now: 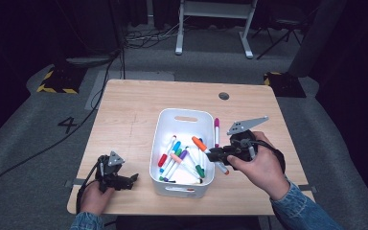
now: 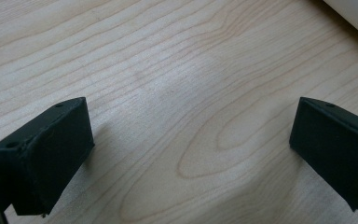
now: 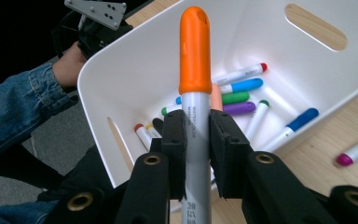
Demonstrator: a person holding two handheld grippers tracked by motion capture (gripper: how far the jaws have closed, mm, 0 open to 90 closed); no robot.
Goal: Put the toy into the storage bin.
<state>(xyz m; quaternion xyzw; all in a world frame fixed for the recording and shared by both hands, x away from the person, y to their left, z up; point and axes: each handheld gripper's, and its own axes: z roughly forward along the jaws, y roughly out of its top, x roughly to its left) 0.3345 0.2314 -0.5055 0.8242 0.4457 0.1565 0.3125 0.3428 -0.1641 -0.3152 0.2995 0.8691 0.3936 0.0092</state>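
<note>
High view overhead, faces table (image 1: 124, 110); gripper views close; share bin (image 1: 163, 129).

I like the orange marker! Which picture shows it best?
The right gripper view: the orange marker stands big and sharp between the right hand-held gripper's closed jaws, above the bin. The high view shows it small. The left gripper view shows table.

I was working in a lab-like recording room: dark curtained walls, grey carpet, yellow-black hazard-taped floor blocks (image 1: 56, 81), trailing black cables (image 1: 106, 76) and one pale wooden table (image 1: 124, 115).
</note>
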